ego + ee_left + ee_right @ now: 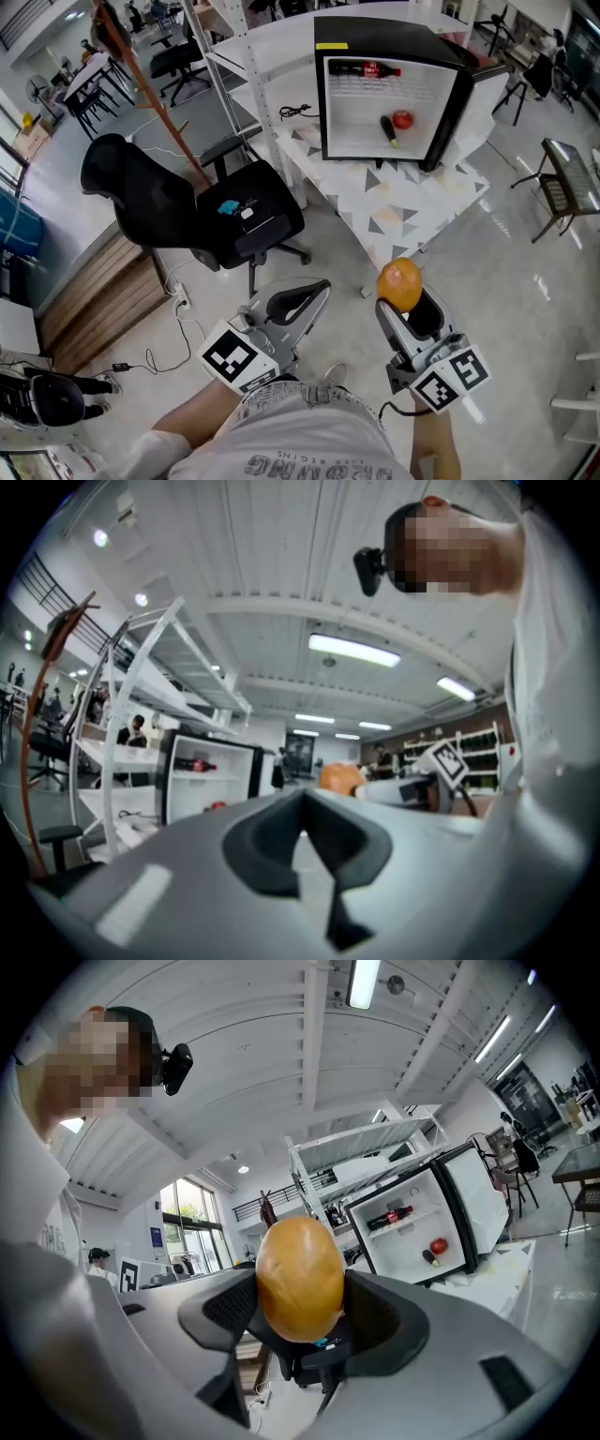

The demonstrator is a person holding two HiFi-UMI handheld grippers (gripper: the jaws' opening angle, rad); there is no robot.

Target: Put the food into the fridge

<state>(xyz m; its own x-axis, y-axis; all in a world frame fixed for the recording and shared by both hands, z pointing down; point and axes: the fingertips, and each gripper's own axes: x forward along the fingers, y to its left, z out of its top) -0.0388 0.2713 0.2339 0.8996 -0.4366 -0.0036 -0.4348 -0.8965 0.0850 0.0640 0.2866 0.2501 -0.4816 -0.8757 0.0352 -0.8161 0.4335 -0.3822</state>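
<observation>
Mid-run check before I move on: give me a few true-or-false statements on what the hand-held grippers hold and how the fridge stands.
The right hand-held gripper grips an orange. True.
The fridge is shut. False: its door stands open.
The left hand-held gripper holds a bottle. False: its jaws are together on nothing; the bottle lies on the fridge's upper shelf.
A red fruit sits inside the fridge. True.

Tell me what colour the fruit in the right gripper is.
Orange, slightly yellowish. The fruit shows best in the right gripper view, between the jaws.
</observation>
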